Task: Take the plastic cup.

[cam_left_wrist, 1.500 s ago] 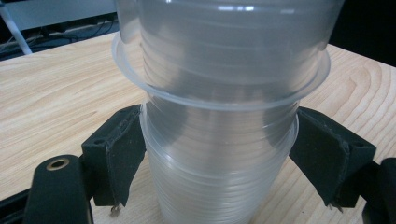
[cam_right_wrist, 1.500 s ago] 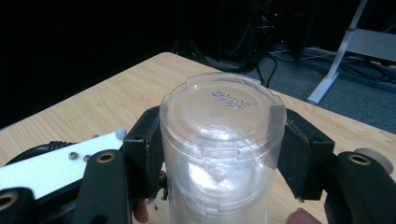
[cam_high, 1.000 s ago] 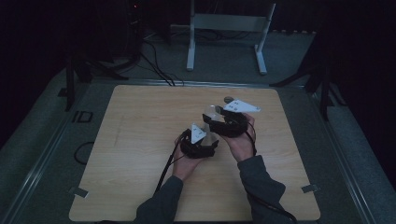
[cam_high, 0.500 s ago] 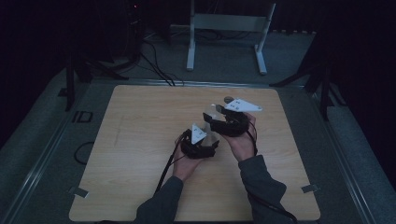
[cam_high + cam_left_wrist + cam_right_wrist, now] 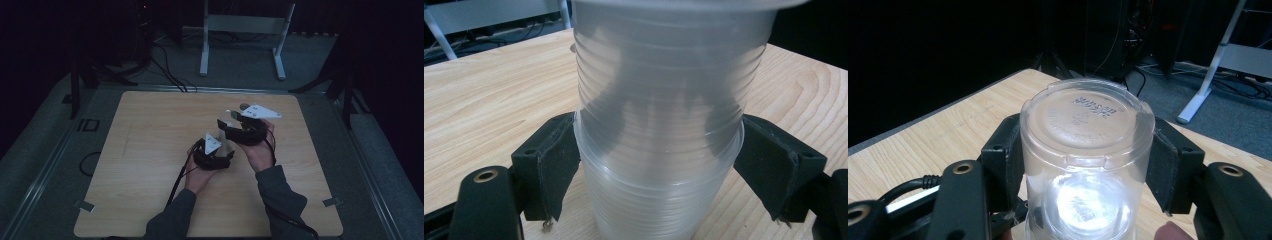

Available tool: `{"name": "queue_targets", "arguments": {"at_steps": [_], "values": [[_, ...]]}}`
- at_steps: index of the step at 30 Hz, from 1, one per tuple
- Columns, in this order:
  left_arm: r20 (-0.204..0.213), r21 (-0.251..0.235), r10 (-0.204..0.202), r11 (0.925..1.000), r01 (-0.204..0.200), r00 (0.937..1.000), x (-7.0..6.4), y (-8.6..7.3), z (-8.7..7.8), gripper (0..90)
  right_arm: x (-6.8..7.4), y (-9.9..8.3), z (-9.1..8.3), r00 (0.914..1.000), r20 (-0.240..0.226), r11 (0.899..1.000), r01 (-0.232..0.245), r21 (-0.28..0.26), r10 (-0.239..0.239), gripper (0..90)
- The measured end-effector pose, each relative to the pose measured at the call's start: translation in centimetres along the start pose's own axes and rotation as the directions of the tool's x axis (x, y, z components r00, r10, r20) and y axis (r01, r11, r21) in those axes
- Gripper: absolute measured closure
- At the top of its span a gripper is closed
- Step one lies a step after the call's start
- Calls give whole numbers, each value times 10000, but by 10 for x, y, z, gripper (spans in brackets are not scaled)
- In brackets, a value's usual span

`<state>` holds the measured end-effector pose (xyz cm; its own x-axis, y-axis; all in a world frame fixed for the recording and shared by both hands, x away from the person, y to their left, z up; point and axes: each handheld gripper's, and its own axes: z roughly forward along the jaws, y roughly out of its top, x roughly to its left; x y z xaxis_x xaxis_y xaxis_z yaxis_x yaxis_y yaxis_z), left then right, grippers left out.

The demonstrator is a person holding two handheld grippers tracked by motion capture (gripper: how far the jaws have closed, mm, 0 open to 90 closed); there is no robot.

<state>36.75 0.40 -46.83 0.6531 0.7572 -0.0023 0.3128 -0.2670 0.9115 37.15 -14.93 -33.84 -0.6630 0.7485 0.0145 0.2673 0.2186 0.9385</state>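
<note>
two grippers on a stack of clear cups

we hold the left gripper (image 5: 215, 152) with its jaws clamped on the outer cup (image 5: 659, 200) of a nested stack, just over the middle of the wooden table (image 5: 150, 130). our right gripper (image 5: 240, 131) has its jaws clamped on the bottom end of an upturned clear cup (image 5: 1087, 150). we judge each hand grips a different cup so the two can be pulled apart, one side anchoring while the other draws away

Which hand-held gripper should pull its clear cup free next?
Probably the right hand-held gripper: it pinches the upper cup near its base, while the left hand-held gripper steadies the lower cup.
</note>
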Motion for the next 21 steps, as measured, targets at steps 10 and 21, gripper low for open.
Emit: {"name": "queue_targets", "arguments": {"at_steps": [10, 21], "values": [[-3, 5, 18, 10000, -18, 10000, 0, 0, 0, 203, 1, 4, -3, 10000, 22, 9999, 36, -100, -35, 398], [-13, -33, 16, 10000, -16, 10000, 0, 0, 0, 203, 1, 6, -6, 10000, 37, 9997, 28, -244, -27, 399]]}}
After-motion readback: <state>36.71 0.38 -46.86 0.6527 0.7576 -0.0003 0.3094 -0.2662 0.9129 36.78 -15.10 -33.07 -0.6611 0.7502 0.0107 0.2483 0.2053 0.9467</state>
